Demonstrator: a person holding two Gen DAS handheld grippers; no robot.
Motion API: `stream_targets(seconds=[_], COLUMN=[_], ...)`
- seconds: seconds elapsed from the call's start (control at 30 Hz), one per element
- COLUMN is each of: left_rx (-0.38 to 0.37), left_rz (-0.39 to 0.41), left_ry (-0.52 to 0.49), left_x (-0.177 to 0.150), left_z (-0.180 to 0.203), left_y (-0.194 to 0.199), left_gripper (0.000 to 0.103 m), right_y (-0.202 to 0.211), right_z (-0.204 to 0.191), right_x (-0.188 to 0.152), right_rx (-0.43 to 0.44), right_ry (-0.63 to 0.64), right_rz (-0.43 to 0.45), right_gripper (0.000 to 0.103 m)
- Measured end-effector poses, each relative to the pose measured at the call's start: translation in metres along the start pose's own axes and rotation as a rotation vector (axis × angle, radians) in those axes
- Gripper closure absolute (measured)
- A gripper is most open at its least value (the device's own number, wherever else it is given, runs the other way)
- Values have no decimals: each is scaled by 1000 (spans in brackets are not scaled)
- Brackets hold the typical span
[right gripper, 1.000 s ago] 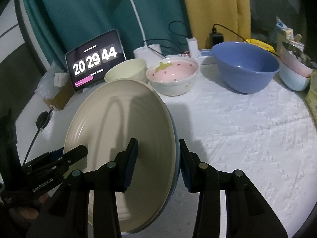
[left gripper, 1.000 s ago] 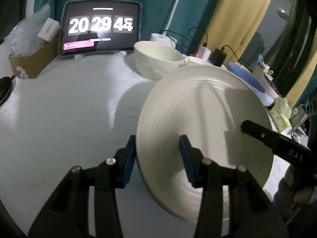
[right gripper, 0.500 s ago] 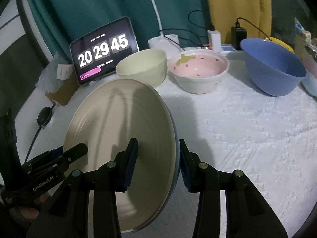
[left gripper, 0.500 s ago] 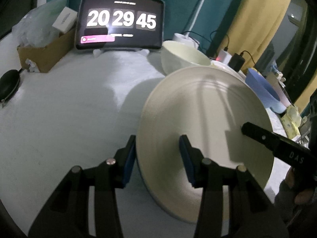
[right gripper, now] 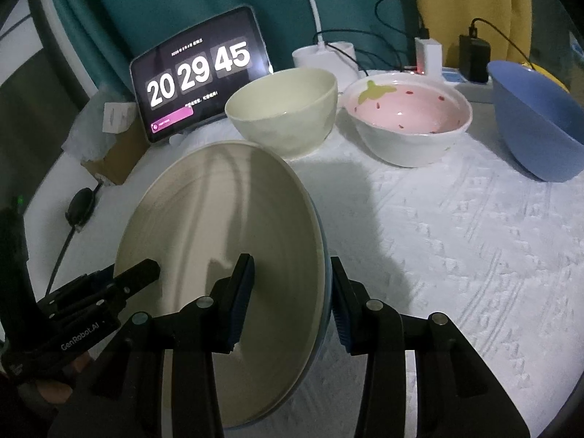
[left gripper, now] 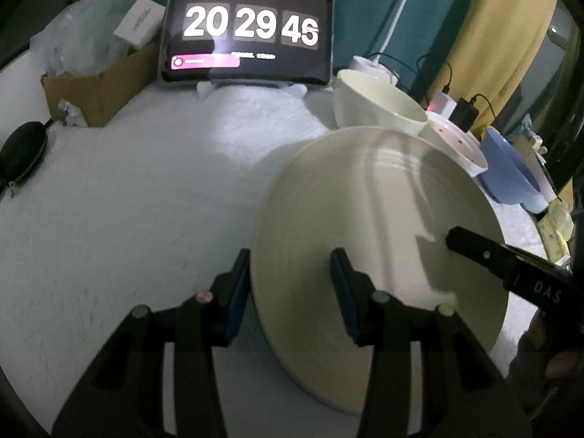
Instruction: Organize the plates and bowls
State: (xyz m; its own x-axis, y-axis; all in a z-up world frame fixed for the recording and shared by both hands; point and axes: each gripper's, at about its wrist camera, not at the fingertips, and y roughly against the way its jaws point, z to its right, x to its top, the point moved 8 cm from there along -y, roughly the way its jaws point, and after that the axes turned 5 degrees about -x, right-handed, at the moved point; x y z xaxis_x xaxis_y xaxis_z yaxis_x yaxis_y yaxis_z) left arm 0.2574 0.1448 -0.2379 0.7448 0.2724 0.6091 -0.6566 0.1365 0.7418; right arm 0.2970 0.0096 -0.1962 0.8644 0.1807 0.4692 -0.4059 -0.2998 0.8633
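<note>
You hold the plate (left gripper: 379,211) between both grippers, one on each side of its rim, so that it fills the lower centre of both wrist views. It is tilted and appears clear of the cloth (right gripper: 456,237), though its lowest edge is hidden behind the fingers. The left gripper (left gripper: 290,292) straddles the near rim with one pad under the blue-edged back and one on the cream face; the right gripper (right gripper: 290,299) does the same from the opposite side. Both sets of fingers are clamped on the plate, which is probably why so wide and shallow a dish stays steady: a single pinch at one edge would let it swing.

Beyond it, in the upper middle of the right view, the cream bowl (right gripper: 283,109) and the pink bowl (right gripper: 410,120) stand just beside each other, and the blue bowl (right gripper: 536,116) sits apart at the upper right edge. The tablet (left gripper: 252,29) leans against the teal curtain at the top, with a box (left gripper: 91,87) to its left. The bare cloth at the left of the left view looks like your likeliest spot to set the plate flat, away from the row of bowls.
</note>
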Motion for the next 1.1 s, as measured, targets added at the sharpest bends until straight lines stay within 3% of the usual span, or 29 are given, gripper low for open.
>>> stream_targets(seconds=[0.67,1.1], left_rx=[63,78], left_rz=[32,103], left_ry=[-41,-51], left_x=[-2,3], left_z=[6,18], left_y=[5,33], left_gripper=[57,57], right_y=[-9,22], right_z=[7,21], right_x=[-8,-11], right_rx=[-41,-61], right_ry=[3,-9], right_rz=[-28,24], right_gripper=[57,57])
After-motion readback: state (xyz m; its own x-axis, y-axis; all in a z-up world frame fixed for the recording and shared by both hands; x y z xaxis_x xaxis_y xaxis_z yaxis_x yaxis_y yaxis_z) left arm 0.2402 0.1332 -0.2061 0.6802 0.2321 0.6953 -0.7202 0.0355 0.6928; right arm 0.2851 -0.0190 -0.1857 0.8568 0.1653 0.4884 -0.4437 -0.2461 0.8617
